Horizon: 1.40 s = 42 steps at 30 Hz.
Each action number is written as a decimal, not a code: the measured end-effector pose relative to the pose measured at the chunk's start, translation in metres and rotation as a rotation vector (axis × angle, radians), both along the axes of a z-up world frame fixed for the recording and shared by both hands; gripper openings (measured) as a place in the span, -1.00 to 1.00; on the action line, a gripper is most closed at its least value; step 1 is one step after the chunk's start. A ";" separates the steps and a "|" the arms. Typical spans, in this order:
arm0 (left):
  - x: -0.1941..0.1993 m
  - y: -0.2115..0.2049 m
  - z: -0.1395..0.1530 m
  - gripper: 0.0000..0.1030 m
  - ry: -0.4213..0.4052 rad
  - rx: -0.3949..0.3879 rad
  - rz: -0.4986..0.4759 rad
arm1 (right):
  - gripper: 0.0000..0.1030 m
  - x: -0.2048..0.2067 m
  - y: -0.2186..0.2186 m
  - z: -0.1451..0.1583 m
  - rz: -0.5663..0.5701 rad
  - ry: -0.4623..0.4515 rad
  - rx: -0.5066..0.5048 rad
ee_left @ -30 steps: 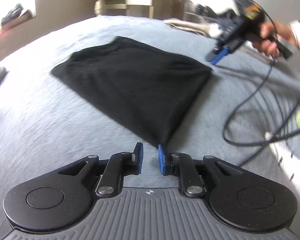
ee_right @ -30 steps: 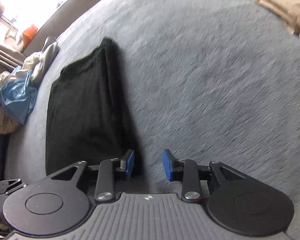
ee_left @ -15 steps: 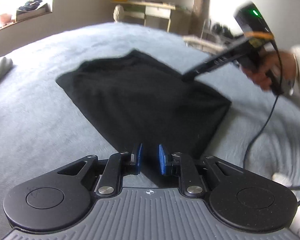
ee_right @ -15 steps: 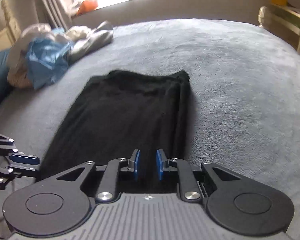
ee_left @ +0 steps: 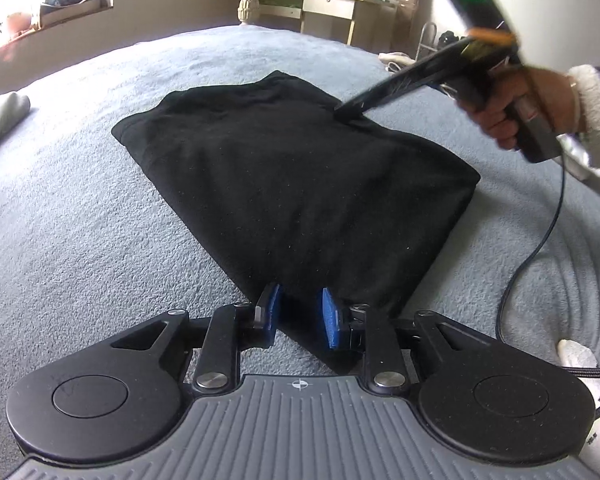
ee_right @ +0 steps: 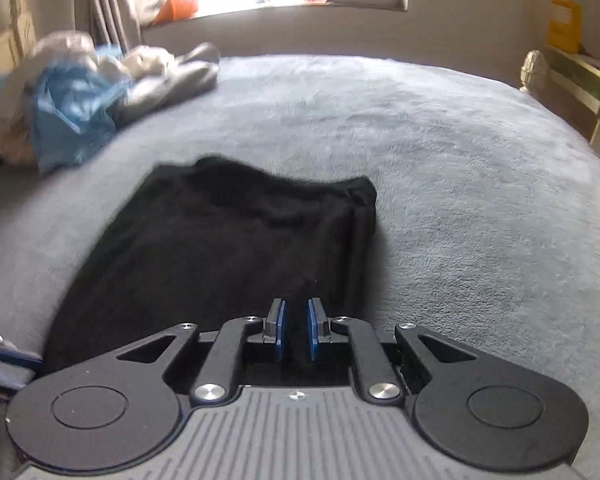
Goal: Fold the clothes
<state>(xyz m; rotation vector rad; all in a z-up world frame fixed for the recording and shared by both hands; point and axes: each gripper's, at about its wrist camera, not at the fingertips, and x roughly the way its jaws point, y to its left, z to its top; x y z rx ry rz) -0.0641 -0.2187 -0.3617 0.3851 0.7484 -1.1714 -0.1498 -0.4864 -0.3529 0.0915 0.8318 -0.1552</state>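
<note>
1. Left hand-held gripper [ee_left: 298, 316]: jaws have just been opened slightly over the near corner of the black garment [ee_left: 300, 184]; fabric lies between the pads, unpinched.
2. The garment lies folded flat on the bed [ee_left: 80, 240].
3. Right hand-held gripper [ee_right: 294, 330]: brought over the far edge, jaws just narrowed about fabric; a firm grip cannot be confirmed. Next fold is likely being prepared.

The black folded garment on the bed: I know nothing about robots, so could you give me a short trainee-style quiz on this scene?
1. True or false: the black folded garment hangs off the edge of the grey fleecy bed cover.
2. The heap of loose clothes with a blue piece in it lies: A) on top of the garment; B) on the bed cover, apart from the garment; C) on the floor.
3. What colour is the box standing by the wall?

Key: 1 false; 2 B; 3 yellow.
</note>
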 end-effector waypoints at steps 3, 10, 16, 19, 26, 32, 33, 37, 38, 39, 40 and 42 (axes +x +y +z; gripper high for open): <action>0.002 0.000 0.000 -0.55 0.005 -0.001 0.002 | -0.77 -0.002 -0.031 -0.003 -0.159 -0.003 0.011; 0.002 -0.001 -0.002 -0.50 0.013 -0.001 0.003 | -0.77 0.028 -0.016 0.015 -0.028 -0.094 0.028; 0.005 0.001 -0.003 -0.48 0.035 -0.008 0.014 | -0.80 0.046 -0.055 -0.006 -0.182 -0.095 0.024; 0.006 0.001 -0.003 -0.48 0.040 -0.008 0.013 | -0.80 0.038 -0.077 0.009 -0.251 -0.160 0.095; 0.006 0.003 -0.005 -0.42 0.043 -0.017 0.002 | -0.82 0.072 -0.019 -0.003 0.038 -0.088 0.150; 0.005 0.007 -0.004 -0.34 0.064 -0.020 0.016 | -0.82 0.079 -0.062 0.008 -0.156 -0.117 0.161; 0.004 0.006 -0.004 -0.32 0.061 -0.019 0.012 | -0.82 0.084 -0.051 0.010 -0.090 -0.110 0.185; 0.004 0.007 -0.006 -0.29 0.063 -0.021 0.015 | -0.82 0.111 -0.005 0.010 0.143 -0.066 0.263; 0.005 0.007 -0.006 -0.26 0.065 -0.022 0.017 | -0.82 0.120 0.005 0.006 0.170 -0.046 0.262; 0.005 0.008 -0.007 -0.22 0.066 -0.023 0.020 | -0.84 0.132 0.000 -0.004 0.133 -0.029 0.248; 0.005 0.008 -0.007 -0.20 0.070 -0.024 0.023 | -0.85 0.144 -0.005 -0.013 0.092 -0.013 0.233; 0.006 0.009 -0.007 -0.16 0.080 -0.026 0.032 | -0.82 0.152 -0.032 -0.015 -0.078 -0.040 0.250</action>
